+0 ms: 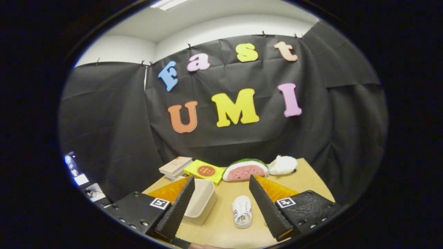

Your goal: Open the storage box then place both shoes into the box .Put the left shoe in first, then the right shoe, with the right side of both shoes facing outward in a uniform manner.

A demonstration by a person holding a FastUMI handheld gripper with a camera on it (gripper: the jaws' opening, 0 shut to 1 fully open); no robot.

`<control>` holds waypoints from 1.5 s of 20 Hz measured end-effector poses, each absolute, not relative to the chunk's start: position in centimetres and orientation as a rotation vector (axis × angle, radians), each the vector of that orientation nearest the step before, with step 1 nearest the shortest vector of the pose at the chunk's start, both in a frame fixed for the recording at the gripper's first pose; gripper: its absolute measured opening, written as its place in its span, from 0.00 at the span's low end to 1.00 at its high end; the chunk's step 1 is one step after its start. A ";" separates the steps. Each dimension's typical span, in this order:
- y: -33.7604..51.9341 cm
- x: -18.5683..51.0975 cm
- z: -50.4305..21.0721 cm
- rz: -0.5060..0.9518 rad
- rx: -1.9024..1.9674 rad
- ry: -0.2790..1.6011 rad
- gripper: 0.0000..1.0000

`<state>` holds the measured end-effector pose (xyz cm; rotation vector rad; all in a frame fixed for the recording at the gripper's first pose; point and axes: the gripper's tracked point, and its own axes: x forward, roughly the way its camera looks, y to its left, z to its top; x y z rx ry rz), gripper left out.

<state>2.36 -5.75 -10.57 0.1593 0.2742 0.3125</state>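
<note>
1. Gripper hangs above the tan wooden table, jaws spread, holding nothing
2. Cream plastic storage box, seemingly lidless, sits beside the left finger
3. Small white canvas shoe lies between the fingers, ready for pickup

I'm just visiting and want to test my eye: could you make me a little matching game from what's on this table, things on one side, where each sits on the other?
Things:
1. white shoe
2. storage box
3. watermelon slice toy
4. white plush toy

Places:
A. far end of the table, beside the watermelon slice
B. between the open fingers of the tool
C. partly behind one finger, near the yellow book
D. beyond the fingers, between the yellow book and the plush toy

Pairs: 1-B, 2-C, 3-D, 4-A
</note>
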 end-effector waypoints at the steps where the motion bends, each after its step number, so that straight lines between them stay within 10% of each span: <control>1: -5.9 3.6 -11.8 0.342 0.180 0.319 0.95; 29: 10.3 17.7 -32.5 1.064 0.866 1.192 0.93; 30: 10.1 17.7 -32.6 1.086 0.900 1.205 0.70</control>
